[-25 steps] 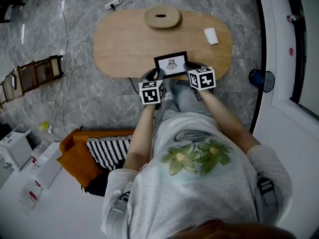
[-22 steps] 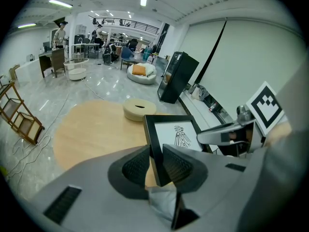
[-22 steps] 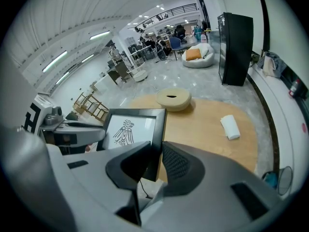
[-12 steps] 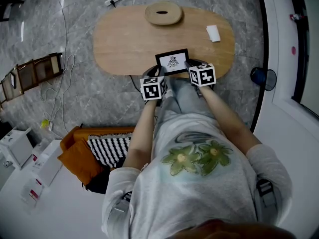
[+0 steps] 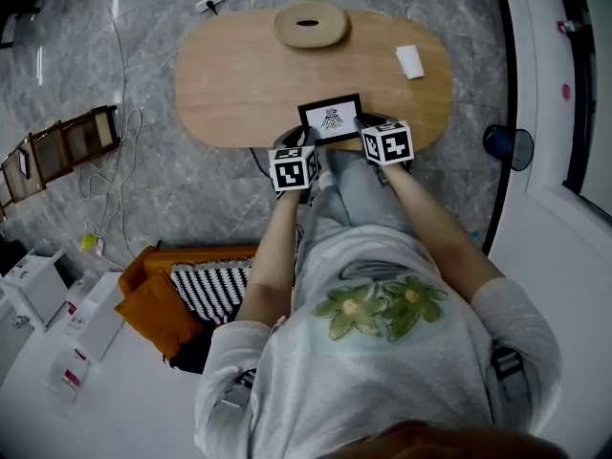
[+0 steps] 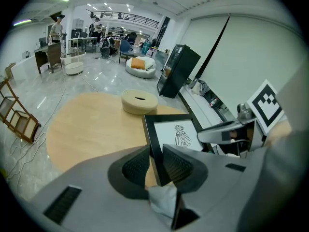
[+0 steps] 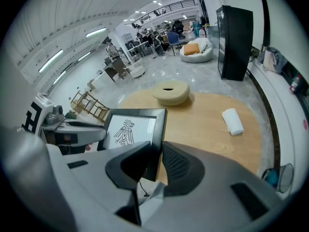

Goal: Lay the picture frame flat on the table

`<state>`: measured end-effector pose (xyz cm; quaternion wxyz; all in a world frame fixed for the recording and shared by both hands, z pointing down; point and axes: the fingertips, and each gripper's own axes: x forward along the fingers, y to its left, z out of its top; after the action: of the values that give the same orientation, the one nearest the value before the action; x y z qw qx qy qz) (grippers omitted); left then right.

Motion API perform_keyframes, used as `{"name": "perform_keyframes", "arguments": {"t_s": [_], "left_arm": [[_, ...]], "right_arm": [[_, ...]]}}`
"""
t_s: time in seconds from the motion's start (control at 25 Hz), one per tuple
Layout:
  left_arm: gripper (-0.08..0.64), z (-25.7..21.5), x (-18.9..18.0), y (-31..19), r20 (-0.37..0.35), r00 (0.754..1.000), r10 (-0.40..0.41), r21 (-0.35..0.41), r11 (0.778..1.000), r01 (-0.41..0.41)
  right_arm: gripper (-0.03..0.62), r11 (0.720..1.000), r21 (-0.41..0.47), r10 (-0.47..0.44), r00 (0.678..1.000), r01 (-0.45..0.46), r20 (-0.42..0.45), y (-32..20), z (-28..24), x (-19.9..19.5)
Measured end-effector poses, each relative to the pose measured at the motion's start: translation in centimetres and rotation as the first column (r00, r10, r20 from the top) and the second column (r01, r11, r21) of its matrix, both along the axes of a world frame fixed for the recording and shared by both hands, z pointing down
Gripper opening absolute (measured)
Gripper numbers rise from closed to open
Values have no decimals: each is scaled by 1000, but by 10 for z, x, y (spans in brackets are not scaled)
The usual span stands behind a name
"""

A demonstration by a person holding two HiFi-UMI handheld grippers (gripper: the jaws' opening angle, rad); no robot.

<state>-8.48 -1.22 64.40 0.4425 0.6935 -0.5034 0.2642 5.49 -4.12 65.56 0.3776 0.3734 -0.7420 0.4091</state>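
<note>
The black picture frame (image 5: 331, 119), with a bird drawing on white, hangs tilted face-up over the near edge of the oval wooden table (image 5: 239, 75). My left gripper (image 5: 304, 140) is shut on its left edge, and that edge (image 6: 153, 144) sits between the ribbed pads in the left gripper view. My right gripper (image 5: 361, 125) is shut on the right edge (image 7: 157, 129). Each gripper shows in the other's view: the right gripper (image 6: 227, 132) and the left gripper (image 7: 72, 132). Whether the frame touches the table I cannot tell.
A round beige block with a slot (image 5: 310, 24) sits at the table's far edge. A white roll (image 5: 409, 62) lies at the far right. On the floor are a small fan (image 5: 504, 149), a wooden rack (image 5: 57, 146), cables and an orange cushion (image 5: 148, 304).
Both grippers have sunk a little toward the table with the frame held between them. The grips look the same.
</note>
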Motion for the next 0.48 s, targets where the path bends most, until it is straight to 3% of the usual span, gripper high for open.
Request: {"name": "perform_keyframes", "arguments": {"t_s": [0.48], "left_arm": [[97, 30, 2, 1, -5, 1000, 6, -34, 999, -7]], "right_arm": [[84, 999, -36, -11, 1000, 11, -9, 0, 31, 1]]}}
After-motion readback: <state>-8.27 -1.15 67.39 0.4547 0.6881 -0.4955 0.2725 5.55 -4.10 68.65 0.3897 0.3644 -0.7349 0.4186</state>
